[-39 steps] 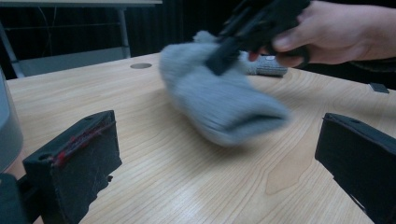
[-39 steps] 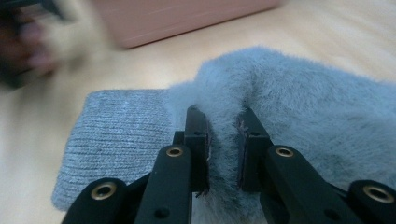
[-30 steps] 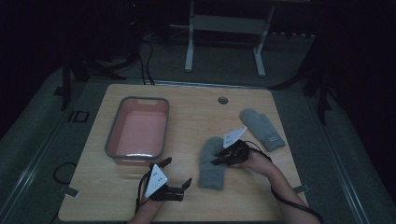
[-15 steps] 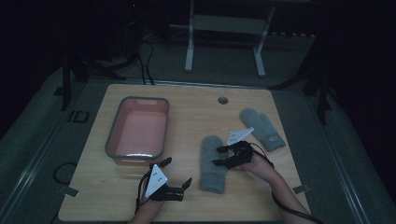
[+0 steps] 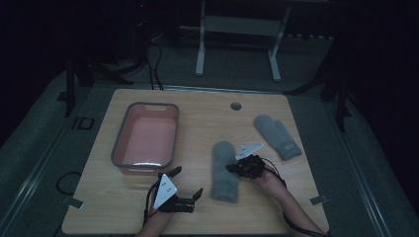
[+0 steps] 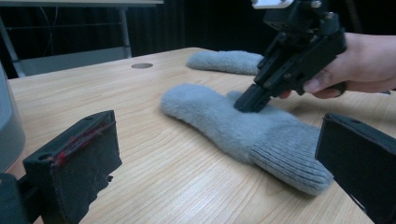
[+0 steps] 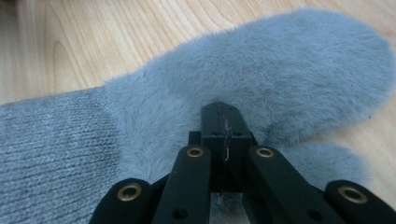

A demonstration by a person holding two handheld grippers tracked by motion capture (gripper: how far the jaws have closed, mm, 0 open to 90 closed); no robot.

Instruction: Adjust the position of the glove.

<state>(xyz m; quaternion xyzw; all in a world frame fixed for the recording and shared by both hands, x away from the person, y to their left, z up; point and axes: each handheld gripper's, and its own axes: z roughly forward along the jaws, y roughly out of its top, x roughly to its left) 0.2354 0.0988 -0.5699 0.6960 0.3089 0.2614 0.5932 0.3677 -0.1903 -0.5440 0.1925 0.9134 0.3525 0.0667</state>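
- Wooden table (image 5: 202,123) with 2 grey mittens and a pink tub (image 5: 146,139) at its left.
- Right gripper (image 5: 232,167), jaws pressed fully together, tips on the fluffy near mitten (image 5: 225,170) by its thumb; whether fabric is pinched, I cannot tell.
- Left gripper (image 5: 187,181), jaws wide apart, empty, low near the front edge.
- Far mitten (image 5: 276,136) lies apart, right.
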